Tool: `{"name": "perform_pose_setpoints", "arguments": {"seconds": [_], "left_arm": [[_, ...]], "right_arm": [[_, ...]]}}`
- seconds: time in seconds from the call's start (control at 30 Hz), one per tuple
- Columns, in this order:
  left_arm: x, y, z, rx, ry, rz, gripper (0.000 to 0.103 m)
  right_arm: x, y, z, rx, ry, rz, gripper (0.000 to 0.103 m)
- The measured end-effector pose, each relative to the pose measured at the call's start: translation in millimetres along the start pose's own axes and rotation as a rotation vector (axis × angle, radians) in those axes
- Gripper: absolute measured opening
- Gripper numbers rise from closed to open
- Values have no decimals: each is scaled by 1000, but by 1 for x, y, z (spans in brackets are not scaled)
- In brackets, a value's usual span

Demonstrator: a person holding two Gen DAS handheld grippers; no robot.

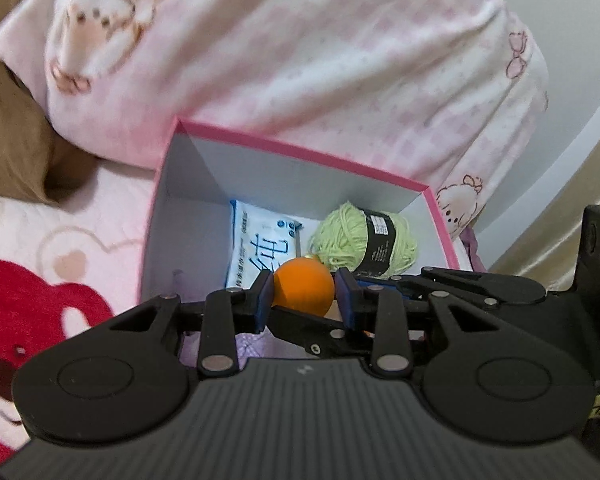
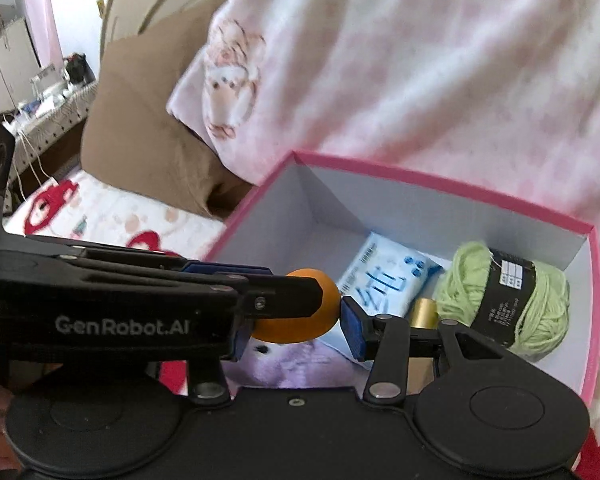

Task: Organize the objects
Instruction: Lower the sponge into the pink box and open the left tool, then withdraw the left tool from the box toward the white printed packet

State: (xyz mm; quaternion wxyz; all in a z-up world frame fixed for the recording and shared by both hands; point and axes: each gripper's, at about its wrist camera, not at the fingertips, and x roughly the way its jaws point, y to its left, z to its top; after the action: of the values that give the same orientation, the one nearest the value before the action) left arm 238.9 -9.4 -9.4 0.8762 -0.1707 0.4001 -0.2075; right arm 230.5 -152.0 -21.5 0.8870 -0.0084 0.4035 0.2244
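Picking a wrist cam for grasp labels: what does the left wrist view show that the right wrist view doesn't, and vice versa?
Left wrist only: both blue pads of the left tool pressed on the orange ball.
Right wrist only: the GenRobot.AI lettering on the left tool's side, which hides one pad of the right tool; a cluttered desk in the background.
Both: the ball, the pink box, and in it the wipes pack and green yarn; the pink blanket behind.

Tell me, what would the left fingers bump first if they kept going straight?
Probably the blue pack on the floor of the box, though depth is hard to judge.
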Motion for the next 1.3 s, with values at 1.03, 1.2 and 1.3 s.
{"name": "perform_pose_setpoints", "arguments": {"seconds": [1.03, 1.2, 1.3], "left_arm": [[3, -14, -11, -24, 110, 137, 70], [-43, -47, -10, 79, 85, 157, 79], [-64, -68, -16, 155, 103, 200, 83]], "right_arm": [[-44, -34, -35, 78, 22, -84, 66], [-98, -26, -43, 77, -20, -77, 69], [-121, -20, -51, 39, -16, -32, 69]]}}
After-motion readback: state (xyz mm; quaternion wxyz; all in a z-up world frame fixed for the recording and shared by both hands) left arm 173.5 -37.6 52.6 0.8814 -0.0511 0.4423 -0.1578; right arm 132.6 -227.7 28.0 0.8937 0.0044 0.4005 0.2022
